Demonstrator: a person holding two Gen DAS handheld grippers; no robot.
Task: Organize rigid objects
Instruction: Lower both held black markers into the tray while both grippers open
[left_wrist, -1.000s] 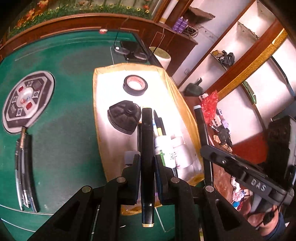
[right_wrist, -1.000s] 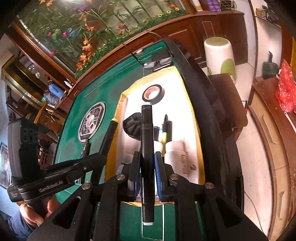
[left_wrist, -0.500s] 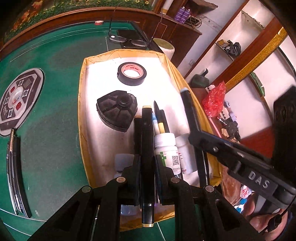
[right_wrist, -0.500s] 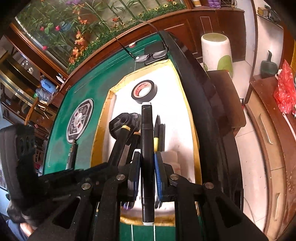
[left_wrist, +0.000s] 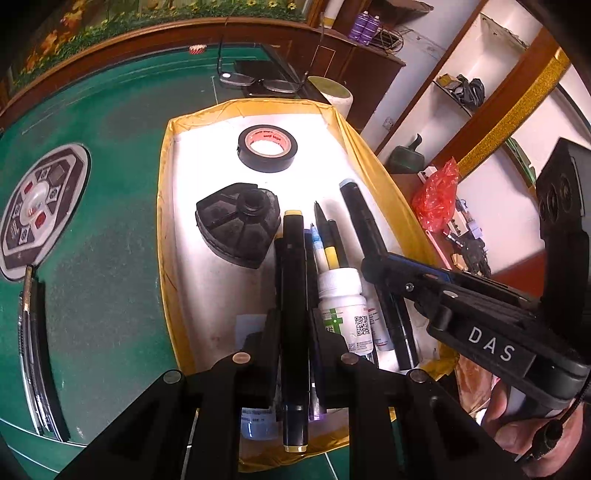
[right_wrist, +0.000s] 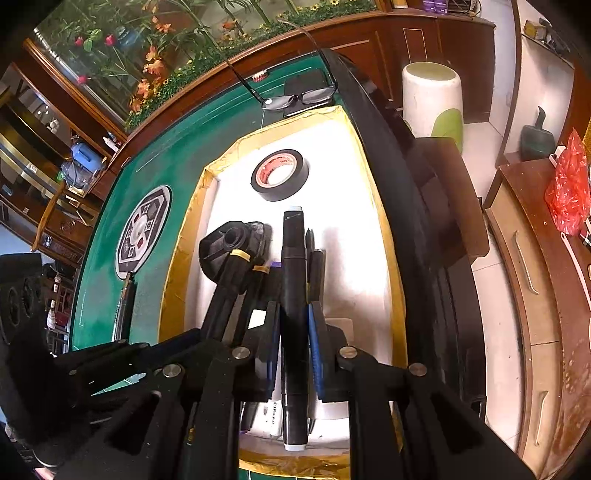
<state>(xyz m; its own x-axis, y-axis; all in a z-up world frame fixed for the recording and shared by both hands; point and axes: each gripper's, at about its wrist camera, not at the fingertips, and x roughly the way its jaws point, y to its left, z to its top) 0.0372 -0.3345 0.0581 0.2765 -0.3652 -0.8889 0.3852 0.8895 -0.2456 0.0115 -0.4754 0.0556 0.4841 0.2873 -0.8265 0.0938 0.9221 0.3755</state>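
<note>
Left tongs (left_wrist: 293, 332) clamped on a yellow-capped marker (left_wrist: 293, 295), long axis 12 to 6, over the tray (left_wrist: 166, 206) on the green bench (left_wrist: 103, 258). Right tongs (right_wrist: 294, 332) clamped on a white-capped marker (right_wrist: 293, 258), axis also 12 to 6, above the same tray. Both tongs pitch steeply downward. Tape roll (left_wrist: 267, 148) lies at 12, black wedge (left_wrist: 236, 229) at 10.

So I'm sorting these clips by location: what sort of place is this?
Probably a home games or living room, not a workshop. The green felt table with a central control panel looks like an automatic mahjong table; wooden cabinets, wall shelves and a floral panel surround it.
</note>
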